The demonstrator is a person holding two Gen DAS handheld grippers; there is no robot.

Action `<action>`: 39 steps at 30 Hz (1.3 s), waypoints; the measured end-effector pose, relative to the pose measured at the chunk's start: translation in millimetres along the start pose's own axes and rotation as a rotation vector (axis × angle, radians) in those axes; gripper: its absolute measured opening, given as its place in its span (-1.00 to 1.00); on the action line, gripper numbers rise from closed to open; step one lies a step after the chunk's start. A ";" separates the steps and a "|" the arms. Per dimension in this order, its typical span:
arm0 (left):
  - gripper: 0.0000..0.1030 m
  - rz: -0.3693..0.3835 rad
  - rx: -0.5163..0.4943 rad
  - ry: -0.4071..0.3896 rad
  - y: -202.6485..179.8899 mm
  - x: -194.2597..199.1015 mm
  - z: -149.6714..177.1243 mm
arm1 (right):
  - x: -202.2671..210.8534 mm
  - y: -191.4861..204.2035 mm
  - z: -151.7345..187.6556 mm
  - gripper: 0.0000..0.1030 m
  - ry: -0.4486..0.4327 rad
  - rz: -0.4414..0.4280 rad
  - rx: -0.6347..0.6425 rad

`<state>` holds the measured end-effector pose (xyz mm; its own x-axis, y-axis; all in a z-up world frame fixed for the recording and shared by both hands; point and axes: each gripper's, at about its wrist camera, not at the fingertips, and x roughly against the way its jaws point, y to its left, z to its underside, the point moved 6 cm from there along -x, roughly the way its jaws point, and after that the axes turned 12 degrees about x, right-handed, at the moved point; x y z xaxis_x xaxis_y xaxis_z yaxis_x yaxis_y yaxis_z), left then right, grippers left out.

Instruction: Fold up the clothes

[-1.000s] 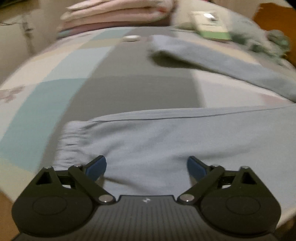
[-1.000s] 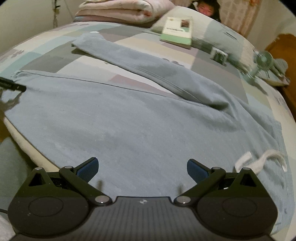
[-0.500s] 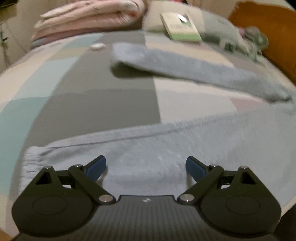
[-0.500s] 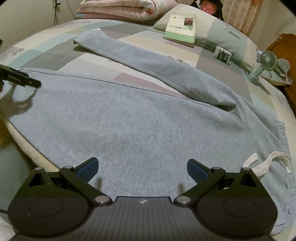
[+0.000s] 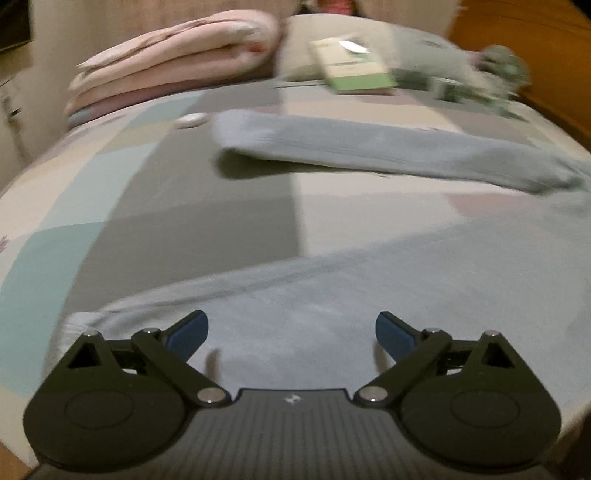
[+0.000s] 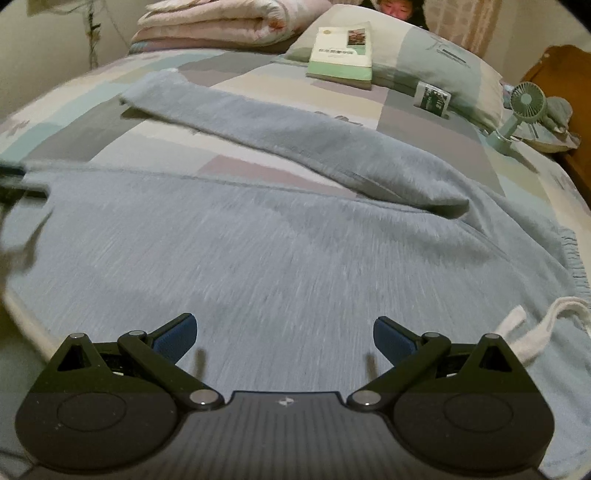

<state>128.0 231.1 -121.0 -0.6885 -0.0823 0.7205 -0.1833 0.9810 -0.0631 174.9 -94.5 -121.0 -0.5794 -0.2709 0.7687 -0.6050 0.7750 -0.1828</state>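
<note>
Pale blue sweatpants [image 6: 280,251] lie spread flat on a patchwork bedspread [image 6: 92,144]. One leg runs along the bed's near edge, the other leg [image 6: 280,144] angles off toward the far left. A white drawstring [image 6: 532,328] shows at the waistband on the right. My right gripper [image 6: 283,334] hovers open over the near leg, nothing between its fingers. In the left wrist view the near leg's cuff [image 5: 79,321] lies at the lower left and my left gripper [image 5: 290,330] stands open just above the cloth. The far leg [image 5: 369,147] crosses the bed beyond.
A folded pink quilt [image 6: 221,22] lies at the head of the bed next to a pillow [image 6: 436,62] bearing a green-and-white book [image 6: 341,51]. A small card [image 6: 433,99] and a green desk fan [image 6: 517,110] stand at the right. A small white object [image 5: 190,119] rests near the far cuff.
The left wrist view has shifted right along the near leg, so the cuff slid to the lower left. The right gripper has dropped closer to the cloth. Both stay open.
</note>
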 end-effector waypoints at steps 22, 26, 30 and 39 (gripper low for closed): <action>0.93 -0.048 -0.082 -0.040 -42.1 47.1 16.7 | 33.7 -89.6 20.7 1.00 -0.098 0.001 -0.188; 0.93 -0.014 -0.102 -0.059 -64.5 51.4 13.7 | 15.2 -144.0 32.4 1.00 -0.058 -0.063 -0.353; 0.93 0.009 -0.115 -0.059 -77.8 53.5 14.5 | -8.4 -167.3 49.1 1.00 0.005 -0.172 -0.508; 0.93 -0.004 -0.126 -0.050 -81.0 55.1 15.7 | 1.0 -124.2 44.2 1.00 0.011 -0.332 -0.463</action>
<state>93.9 144.4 -87.1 -0.7228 -0.0920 0.6849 -0.0989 0.9947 0.0292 225.2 -216.3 -124.6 -0.3919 -0.5384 0.7460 -0.4495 0.8196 0.3554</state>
